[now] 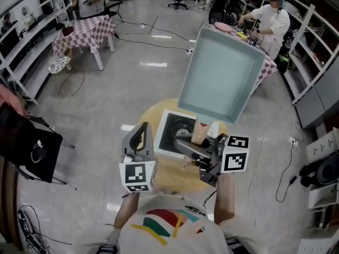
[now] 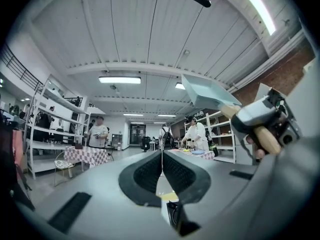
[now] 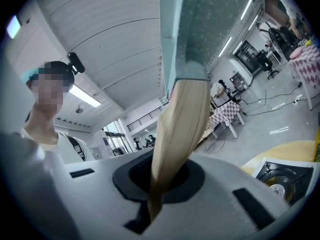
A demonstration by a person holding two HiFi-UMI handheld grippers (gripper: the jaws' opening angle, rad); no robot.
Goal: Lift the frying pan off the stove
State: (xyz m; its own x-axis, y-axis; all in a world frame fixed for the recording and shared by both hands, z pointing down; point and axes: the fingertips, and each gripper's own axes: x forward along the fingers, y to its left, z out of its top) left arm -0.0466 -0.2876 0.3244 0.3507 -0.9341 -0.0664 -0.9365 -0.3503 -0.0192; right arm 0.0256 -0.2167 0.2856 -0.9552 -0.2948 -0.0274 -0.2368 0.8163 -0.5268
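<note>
Frying pan [image 1: 220, 73] hangs in the air, clear of the stove [image 1: 172, 134], its square pale body tipped up so the inside faces the head camera. Its wooden handle [image 1: 201, 131] runs from the body down toward 6 o'clock, straight into the right claw [image 1: 195, 144], which is clamped tight on the handle's end; the right gripper view shows the handle [image 3: 180, 129] standing up out of the closed jaws. From that claw the pan's body lies at about 12 to 1 o'clock. The stove sits on the round yellow table [image 1: 151, 110], well below the pan. The left claw [image 1: 140, 134], at 9 o'clock from the right one, is closed on nothing and apart from the pan, so the lift looks done.
</note>
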